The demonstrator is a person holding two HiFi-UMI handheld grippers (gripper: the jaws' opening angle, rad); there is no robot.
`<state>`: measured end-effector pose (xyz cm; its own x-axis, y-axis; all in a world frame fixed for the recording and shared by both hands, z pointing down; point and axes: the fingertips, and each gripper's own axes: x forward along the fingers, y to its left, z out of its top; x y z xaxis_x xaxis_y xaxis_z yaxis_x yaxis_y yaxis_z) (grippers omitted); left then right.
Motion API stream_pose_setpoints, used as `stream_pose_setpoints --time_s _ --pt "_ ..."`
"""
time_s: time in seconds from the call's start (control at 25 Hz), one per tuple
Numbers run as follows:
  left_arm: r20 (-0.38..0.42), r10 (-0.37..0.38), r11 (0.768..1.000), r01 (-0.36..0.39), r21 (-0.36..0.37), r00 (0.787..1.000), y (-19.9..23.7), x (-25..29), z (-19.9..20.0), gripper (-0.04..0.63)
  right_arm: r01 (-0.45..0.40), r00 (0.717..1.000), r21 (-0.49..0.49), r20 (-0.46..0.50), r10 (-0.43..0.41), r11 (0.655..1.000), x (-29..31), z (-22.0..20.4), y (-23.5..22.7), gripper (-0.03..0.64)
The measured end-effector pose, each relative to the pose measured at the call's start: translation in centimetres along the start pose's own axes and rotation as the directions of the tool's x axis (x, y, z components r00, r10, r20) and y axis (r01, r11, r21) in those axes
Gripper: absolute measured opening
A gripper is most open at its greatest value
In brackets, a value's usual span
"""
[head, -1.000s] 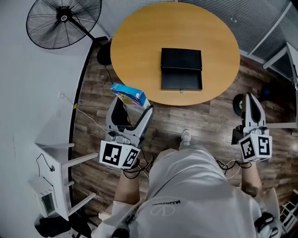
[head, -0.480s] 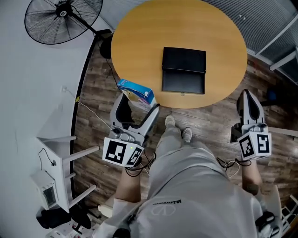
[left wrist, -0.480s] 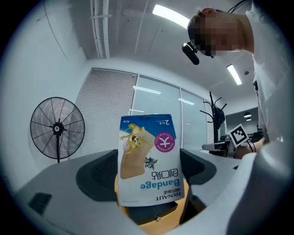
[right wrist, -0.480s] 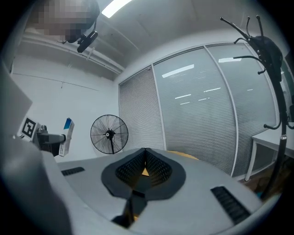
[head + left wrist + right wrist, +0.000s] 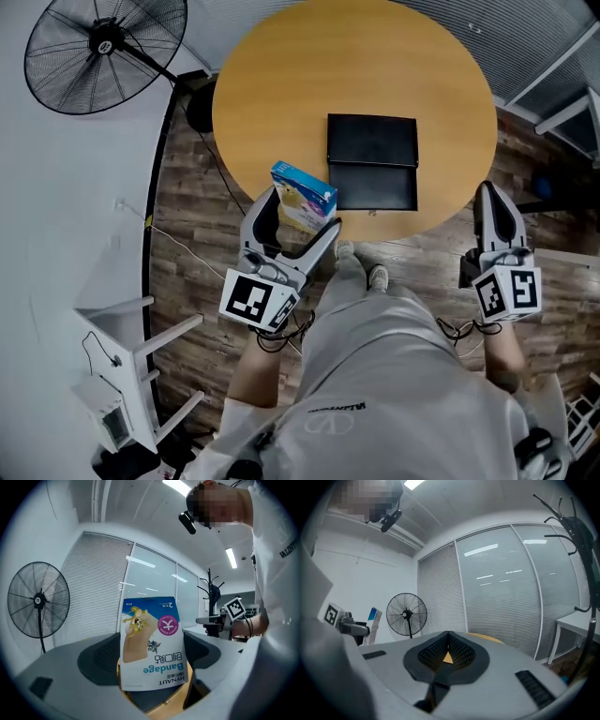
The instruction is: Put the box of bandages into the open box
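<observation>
My left gripper (image 5: 298, 217) is shut on the box of bandages (image 5: 304, 195), a blue and white carton that hangs at the round table's near left edge. In the left gripper view the box of bandages (image 5: 151, 641) stands between the jaws, print upside down. The open box (image 5: 372, 161) is black and lies on the wooden table (image 5: 272, 84), lid folded back, just right of the carton. My right gripper (image 5: 494, 211) is shut with nothing in it, beyond the table's near right edge over the floor. Its closed fingertips (image 5: 448, 637) meet in the right gripper view.
A standing fan (image 5: 98, 47) is on the floor at the far left. White shelving (image 5: 122, 328) stands by the left wall. The person's shoes (image 5: 377, 275) are just under the table's near edge. Window blinds (image 5: 501, 588) line the far wall.
The left gripper has carried the box of bandages forward and right, from over the floor to the table's near edge beside the open box. The right gripper has hardly moved.
</observation>
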<state>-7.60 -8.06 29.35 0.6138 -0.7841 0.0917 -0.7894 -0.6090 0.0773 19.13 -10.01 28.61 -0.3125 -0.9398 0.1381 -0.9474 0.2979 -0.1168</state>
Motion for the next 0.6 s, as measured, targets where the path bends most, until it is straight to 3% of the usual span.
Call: stream_pose_setpoints --time_s 0.28,0.44,0.6 --pt "-0.075 -0.157 0.988 0.157 -0.014 0.985 1.8 5.0 -3.5 0.424 0.006 0.998 -0.001 -0.055 -0.006 1.000 5.6 -2.3 2.4 0.017" --pt "-0.126 -0.242 0.970 0.238 -0.044 0.962 2.2 7.2 -5.3 0.425 -0.002 0.996 -0.014 -0.094 0.001 1.000 8.2 -4.1 3.5 0.017" --pt "-0.163 -0.302 0.953 0.303 -0.017 0.939 2.2 8.8 -7.2 0.425 -0.006 0.991 -0.017 -0.131 0.003 1.000 9.8 -5.8 4.2 0.017"
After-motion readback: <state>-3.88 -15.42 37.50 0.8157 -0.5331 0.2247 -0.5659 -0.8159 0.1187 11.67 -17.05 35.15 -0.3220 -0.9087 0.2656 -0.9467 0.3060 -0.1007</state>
